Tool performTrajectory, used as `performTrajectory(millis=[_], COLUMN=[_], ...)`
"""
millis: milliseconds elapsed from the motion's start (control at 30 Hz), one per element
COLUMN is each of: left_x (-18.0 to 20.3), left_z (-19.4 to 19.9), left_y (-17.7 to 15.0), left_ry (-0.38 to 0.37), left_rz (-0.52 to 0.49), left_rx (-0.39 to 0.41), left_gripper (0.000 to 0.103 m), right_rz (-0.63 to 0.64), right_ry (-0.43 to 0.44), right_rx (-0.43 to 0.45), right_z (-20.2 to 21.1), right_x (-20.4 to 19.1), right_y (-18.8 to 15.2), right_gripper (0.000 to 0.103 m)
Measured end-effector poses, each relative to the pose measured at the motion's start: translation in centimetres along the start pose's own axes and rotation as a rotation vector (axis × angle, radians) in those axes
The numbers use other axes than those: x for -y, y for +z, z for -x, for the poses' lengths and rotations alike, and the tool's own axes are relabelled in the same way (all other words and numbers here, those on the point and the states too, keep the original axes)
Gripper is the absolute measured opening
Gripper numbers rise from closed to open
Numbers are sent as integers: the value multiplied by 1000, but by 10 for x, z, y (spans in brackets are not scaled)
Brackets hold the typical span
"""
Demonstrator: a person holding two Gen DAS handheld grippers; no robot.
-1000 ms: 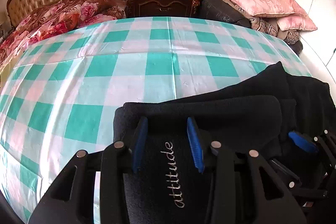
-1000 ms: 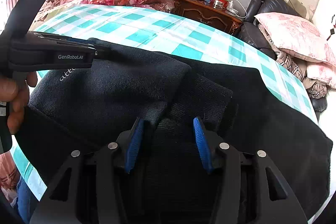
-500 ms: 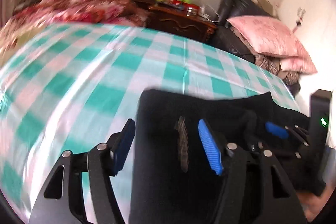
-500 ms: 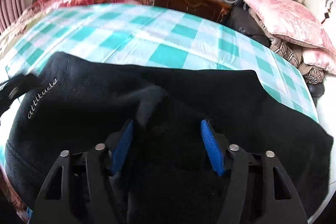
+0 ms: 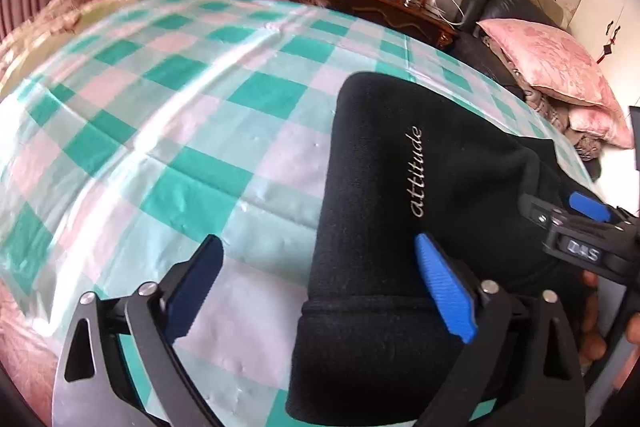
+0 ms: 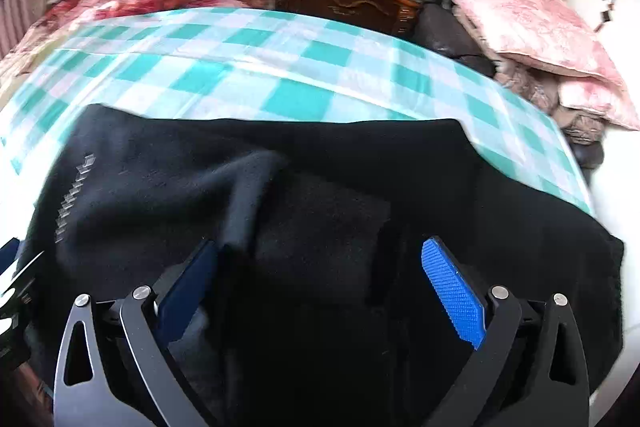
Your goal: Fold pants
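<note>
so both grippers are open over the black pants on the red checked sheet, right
Not quite: the sheet is teal and white checked, as the left wrist view shows. The rest holds: left gripper and right gripper are open over the black pants.

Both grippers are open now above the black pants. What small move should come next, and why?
Probably draw both grippers back. The left gripper and the right gripper stand open and grip nothing, and the black pants already lie doubled on the checked cloth, a thick fold under the right gripper.
</note>
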State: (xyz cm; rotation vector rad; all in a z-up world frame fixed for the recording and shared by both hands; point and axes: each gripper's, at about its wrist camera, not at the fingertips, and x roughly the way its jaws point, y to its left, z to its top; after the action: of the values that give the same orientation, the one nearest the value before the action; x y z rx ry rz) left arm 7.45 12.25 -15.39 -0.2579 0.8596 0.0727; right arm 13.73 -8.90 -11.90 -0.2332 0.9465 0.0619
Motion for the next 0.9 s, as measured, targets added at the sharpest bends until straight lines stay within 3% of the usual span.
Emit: performTrajectory(millis=[100,133,200,233,300,367,467,533,900], left_x=[6,7,5,4,7,10,8,4,-5], left_z=[22,37,57,65,76,75,61,46,35], left_y=[-5,-7,-8,-11,-17,-22,-27,-31,-35], left_ry=[40,95,96,54,50,18,-31,-62,-126], left_rz=[-100,-115,-110,-111,-129,-142,-115,-88,-47], left_rx=[125,194,222,220,217,186,119,61,44], left_gripper=[98,98,98,98,90,68,49,49,50], right_rz=[2,-2,8,22,41,41,52,34,-14], right_ry=[-13,-24,15,22,-9,-32,-35,-16,54], right_rx=[31,62,80,73,72,63,23,-2,-24], right_z=[12,23,39,42,44,38,28,21,13], right_x=[0,0,-3,-5,-10,-12,-16,-14,-4], right_y=[-3,-5,-13,-17,-22,-26,-33,-39,-43], right_gripper=[98,98,98,98,98,98,96,96,97])
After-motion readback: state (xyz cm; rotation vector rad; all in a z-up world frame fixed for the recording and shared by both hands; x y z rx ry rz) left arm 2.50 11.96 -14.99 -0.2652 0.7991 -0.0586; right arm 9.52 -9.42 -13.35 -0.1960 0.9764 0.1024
